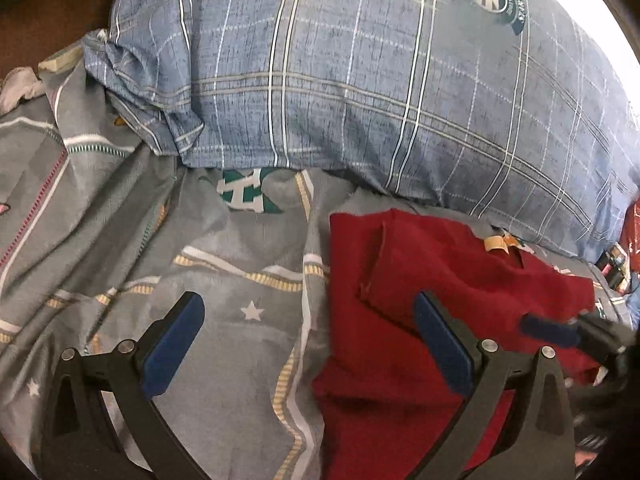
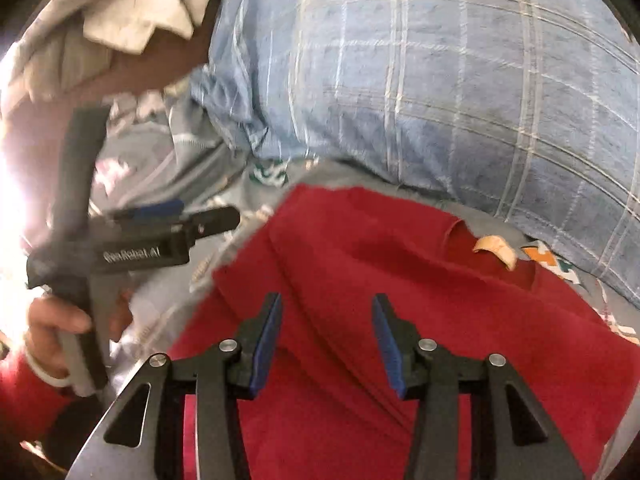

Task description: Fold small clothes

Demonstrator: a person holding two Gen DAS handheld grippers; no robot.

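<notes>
Quickly, nearest first —
left gripper point(image 1: 308, 344): black plastic linkage arms with metal rivets, flat blue rubbery pads; fingers spread wide, nothing between them. One finger over the bedsheet, the other over the garment's left part. In the right wrist view it shows at left, blurred, held in a bare hand point(image 2: 56, 328) with a red sleeve at the wrist.
right gripper point(image 2: 326, 344): same build, blue pads face each other with a clear gap, jaws parted, pinching nothing; points down at the red cloth. Whether the tips touch the cloth, cannot tell.
red garment point(image 2: 360, 264): soft matte knit, deep red, small; lies on the sheet in front of the pillow, partly folded, one layer's raw-looking edge running across the top; tan neck label point(image 2: 496, 250) at the collar opening on its far right side.
bedsheet point(image 1: 224, 264): grey cotton, creased, printed with white stars, yellow-white bands and a green letter motif.
pillow point(image 1: 360, 80): plump, blue plaid case with white and tan lines, round green crest near the top; behind the garment, touching its far edge.
</notes>
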